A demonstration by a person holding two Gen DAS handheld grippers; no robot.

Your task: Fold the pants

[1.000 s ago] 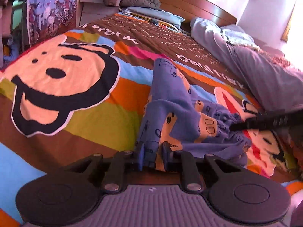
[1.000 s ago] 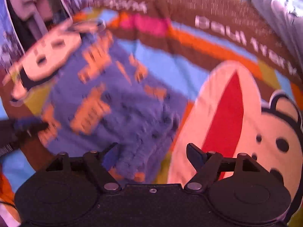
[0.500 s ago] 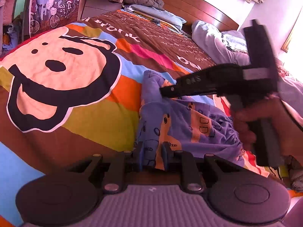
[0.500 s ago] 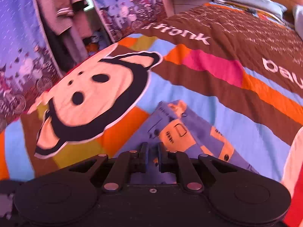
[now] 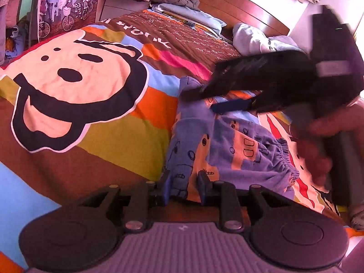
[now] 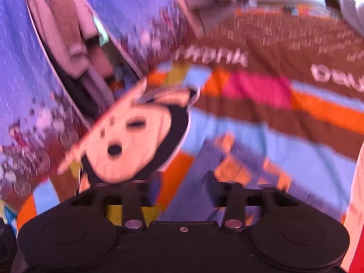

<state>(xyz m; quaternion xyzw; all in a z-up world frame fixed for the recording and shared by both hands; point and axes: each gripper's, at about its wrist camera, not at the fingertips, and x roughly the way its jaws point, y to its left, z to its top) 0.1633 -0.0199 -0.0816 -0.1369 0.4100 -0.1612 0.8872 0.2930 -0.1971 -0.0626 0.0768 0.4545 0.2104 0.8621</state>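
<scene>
The blue pants (image 5: pixel 227 141) with orange cartoon prints lie bunched and folded on the bed, elastic waistband to the right. My left gripper (image 5: pixel 183 183) sits at their near edge. Its jaws are opening, and the cloth still lies between the fingers. A person's hand (image 5: pixel 318 141) holds my right gripper (image 5: pixel 199 102) over the pants' far end, where its jaws are opening with nothing pinched between them. The right wrist view is blurred: there the right gripper (image 6: pixel 180 179) stands wide apart just above the pants (image 6: pixel 238 166).
A colourful bedspread with a big cartoon face (image 5: pixel 75 86) covers the bed. Pillows (image 5: pixel 188 16) and a wooden headboard (image 5: pixel 238 6) are at the far end, a pale blanket (image 5: pixel 252 38) at the right. A nightstand (image 5: pixel 116 0) with a jacket on it and a printed curtain (image 5: pixel 66 6) stand past the left edge.
My right gripper swung from the waistband to the pants' far end, shut there half a second ago, and has now spread wide. The left jaws have widened a little around the near edge.
</scene>
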